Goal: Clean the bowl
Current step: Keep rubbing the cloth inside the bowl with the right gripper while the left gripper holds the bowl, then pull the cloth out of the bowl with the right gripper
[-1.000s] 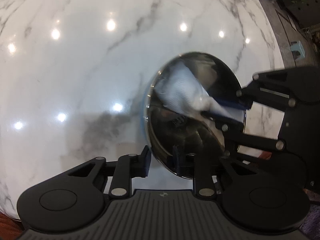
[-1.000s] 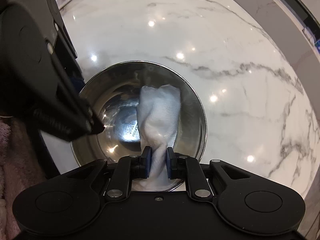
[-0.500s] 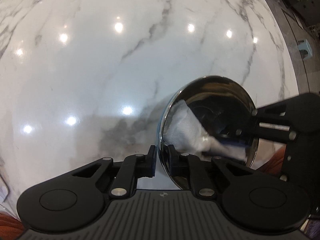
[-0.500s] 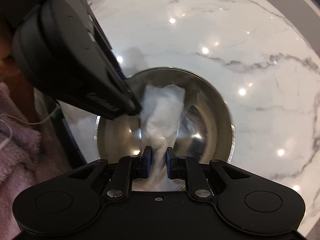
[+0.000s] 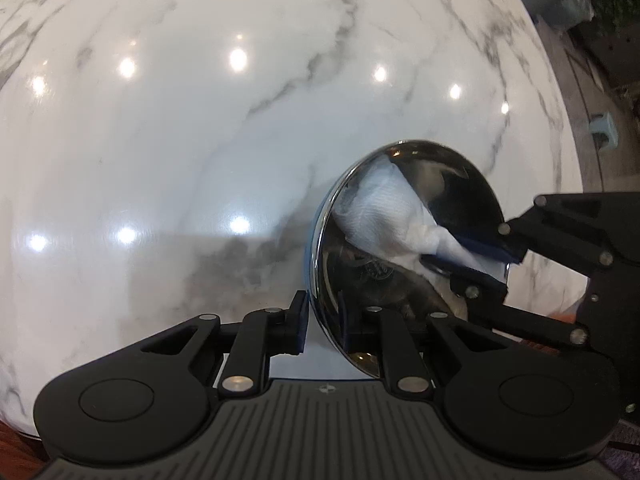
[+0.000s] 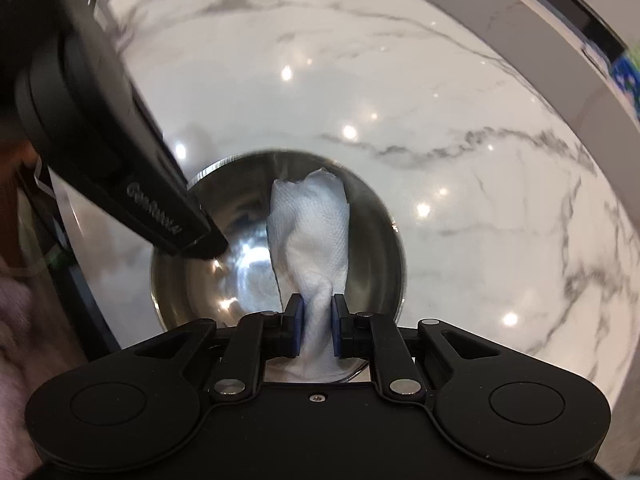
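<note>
- Left wrist view: the left gripper (image 5: 322,326) is clamped on the near rim of the steel bowl (image 5: 404,264), one pad outside the wall and one inside, tipping it up on edge over the white marble surface (image 5: 200,140). Its jaws have just been shifting a little around that rim, and the rim sits between them now. From the right edge of this view the right gripper (image 5: 486,254) reaches into the bowl with a white paper towel (image 5: 388,212) pressed against the inner wall.
- Right wrist view: the right gripper (image 6: 318,326) is closed tight on the twisted neck of the paper towel (image 6: 312,232), whose free end lies spread up the far wall of the bowl (image 6: 376,248). The left gripper's black body (image 6: 120,152) crosses in from the upper left to the rim.
- Step in hand, as I judge it — wiping the inside. The next move likely calls for sweeping the towel round the wall and base while the bowl is held steady.
- Writing: raised lettering on the left gripper's body, too blurred to read; a stamp in the bowl's base, also illegible.
</note>
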Motion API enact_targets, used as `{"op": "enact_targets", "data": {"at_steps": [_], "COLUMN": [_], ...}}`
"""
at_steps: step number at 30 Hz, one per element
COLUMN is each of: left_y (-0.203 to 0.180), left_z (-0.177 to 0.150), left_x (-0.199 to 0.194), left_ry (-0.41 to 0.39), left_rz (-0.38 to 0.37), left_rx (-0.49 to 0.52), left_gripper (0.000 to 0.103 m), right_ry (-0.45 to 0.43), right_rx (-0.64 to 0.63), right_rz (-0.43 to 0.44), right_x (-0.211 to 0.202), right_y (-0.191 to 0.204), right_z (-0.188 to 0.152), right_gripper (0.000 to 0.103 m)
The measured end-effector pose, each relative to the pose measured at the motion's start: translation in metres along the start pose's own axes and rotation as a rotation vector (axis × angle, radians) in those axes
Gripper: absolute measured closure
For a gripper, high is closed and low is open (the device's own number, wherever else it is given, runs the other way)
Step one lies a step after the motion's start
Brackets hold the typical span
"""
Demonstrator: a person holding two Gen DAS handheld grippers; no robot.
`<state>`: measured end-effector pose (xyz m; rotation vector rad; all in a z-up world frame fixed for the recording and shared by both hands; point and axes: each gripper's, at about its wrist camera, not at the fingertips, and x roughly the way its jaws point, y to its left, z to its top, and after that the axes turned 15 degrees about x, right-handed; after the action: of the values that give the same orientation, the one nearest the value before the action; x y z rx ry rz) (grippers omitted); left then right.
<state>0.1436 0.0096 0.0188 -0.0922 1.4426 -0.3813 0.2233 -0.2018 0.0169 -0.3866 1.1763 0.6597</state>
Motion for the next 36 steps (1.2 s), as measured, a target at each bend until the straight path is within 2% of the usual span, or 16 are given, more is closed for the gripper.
{"op": "enact_targets", "data": {"at_steps": [3, 6, 8, 9, 11, 12, 14, 17, 19, 24, 26, 30, 36], "left_y": [-0.001, -0.004, -0.007, -0.008, -0.009, -0.009, -0.008, -0.003, -0.002, 0.000, -0.003, -0.008, -0.012], "left_z": [-0.003, -0.006, -0.009, -0.010, -0.013, -0.014, -0.016, -0.023, -0.029, -0.041, -0.044, -0.043, -0.043], "left_x": [-0.005, -0.012, -0.015, -0.016, -0.018, -0.019, -0.021, -0.024, -0.025, -0.026, -0.026, -0.025, -0.026], "left_ry": [-0.034, -0.067, -0.085, -0.094, -0.107, -0.113, -0.122, -0.135, -0.142, -0.168, -0.181, -0.191, -0.188], "left_rz": [0.016, 0.034, 0.050, 0.058, 0.069, 0.072, 0.070, 0.028, 0.017, 0.000, -0.006, -0.001, 0.019], "left_rx": [0.005, 0.016, 0.016, 0.017, 0.009, 0.002, -0.018, -0.065, -0.107, -0.173, -0.183, -0.179, -0.162], "left_gripper": [0.084, 0.080, 0.077, 0.076, 0.074, 0.073, 0.067, 0.066, 0.065, 0.066, 0.072, 0.080, 0.082], "right_ry": [-0.061, -0.127, -0.178, -0.199, -0.232, -0.248, -0.264, -0.288, -0.295, -0.310, -0.316, -0.325, -0.325], "right_rx": [0.077, 0.153, 0.215, 0.241, 0.289, 0.318, 0.361, 0.487, 0.552, 0.661, 0.704, 0.725, 0.730], "right_rz": [0.047, 0.078, 0.094, 0.099, 0.107, 0.105, 0.096, 0.116, 0.143, 0.133, 0.149, 0.165, 0.165], "right_x": [-0.023, -0.031, -0.061, -0.069, -0.065, -0.080, -0.112, -0.113, -0.112, -0.120, -0.118, -0.113, -0.071], "right_y": [0.027, 0.009, 0.006, 0.006, 0.002, 0.001, 0.008, -0.004, 0.002, 0.024, 0.021, 0.042, 0.032], "right_z": [-0.024, -0.028, -0.047, -0.059, -0.056, -0.069, -0.098, -0.117, -0.128, -0.158, -0.160, -0.154, -0.128], "right_gripper": [0.091, 0.091, 0.091, 0.091, 0.091, 0.091, 0.091, 0.091, 0.091, 0.091, 0.091, 0.091, 0.091]}}
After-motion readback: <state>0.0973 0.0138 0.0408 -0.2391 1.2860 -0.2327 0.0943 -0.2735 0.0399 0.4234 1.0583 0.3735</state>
